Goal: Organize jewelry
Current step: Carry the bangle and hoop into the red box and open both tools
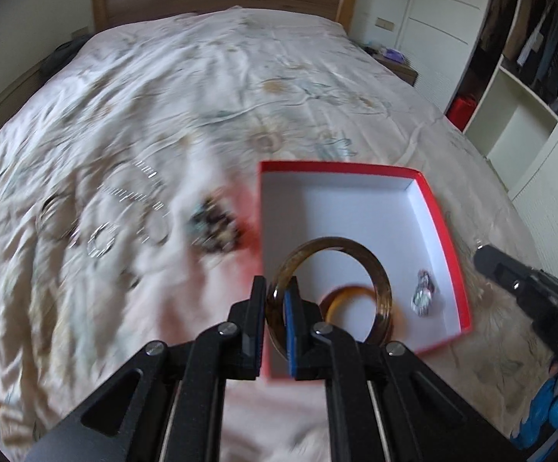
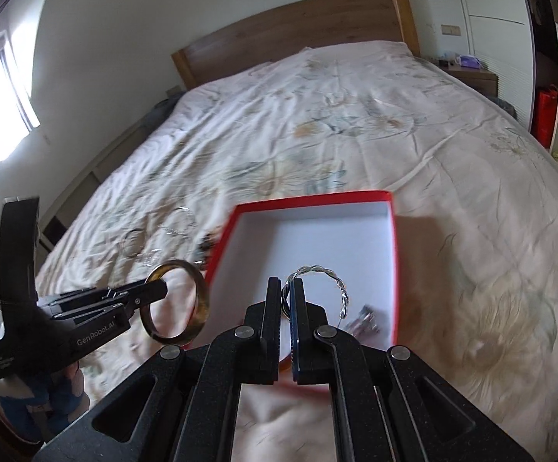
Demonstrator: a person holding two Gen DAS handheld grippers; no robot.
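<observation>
While the left hand-held gripper (image 1: 277, 300) hangs over the near corner of a red box (image 1: 448, 238) on the bed (image 1: 240, 77), its jaws are clamped on the rim of a brown bangle (image 1: 379, 269), held upright, probably so it can drop cleanly into the box. On the box's white floor lie an amber bangle (image 1: 340, 294) and a small beaded piece (image 1: 422, 298). More jewelry, too blurred to name, is scattered on the bedspread left of the box.

From the right wrist, the right hand-held gripper (image 2: 286, 294) is pinched shut on a thin, twisted silver bangle (image 2: 332, 281), which arcs out above the box (image 2: 394, 254) interior, seemingly also bound for it. At left, the other gripper (image 2: 155, 292) carries its translucent, tortoiseshell-toned bangle (image 2: 201, 300) just outside the box's left wall. Loose pieces remain on the bed (image 2: 356, 96) beyond.
</observation>
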